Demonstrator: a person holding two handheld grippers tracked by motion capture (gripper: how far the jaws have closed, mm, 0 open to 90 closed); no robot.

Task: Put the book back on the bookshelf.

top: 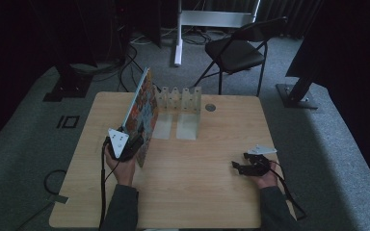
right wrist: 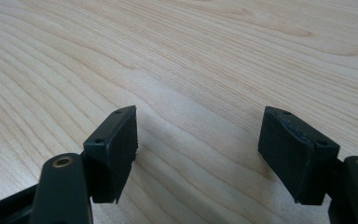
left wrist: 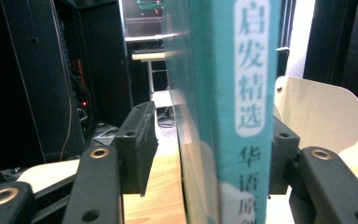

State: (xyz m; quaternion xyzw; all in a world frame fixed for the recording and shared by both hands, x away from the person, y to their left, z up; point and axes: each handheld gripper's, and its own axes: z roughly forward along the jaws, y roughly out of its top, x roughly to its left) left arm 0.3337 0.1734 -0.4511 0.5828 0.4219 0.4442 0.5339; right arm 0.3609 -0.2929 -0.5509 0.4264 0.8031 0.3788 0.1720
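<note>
A thin picture book (top: 142,108) with a colourful cover stands upright on its edge at the table's left, leaning slightly. Its teal spine (left wrist: 242,93) with white Chinese characters rises between the jaws of my left gripper (top: 134,144) (left wrist: 209,154). The left pad (left wrist: 137,144) stands clear of the cover with a visible gap, while the right pad (left wrist: 282,158) sits against or very near the spine. That gripper is open around the book. My right gripper (top: 238,166) (right wrist: 198,140) rests low over bare wood at the table's right, open, with nothing between its pads.
A pale book rack (top: 180,101) with several upright dividers stands just right of the book at the back of the wooden table (top: 197,192); one rounded divider (left wrist: 321,112) appears in the left gripper view. A black folding chair (top: 236,50) stands beyond the table.
</note>
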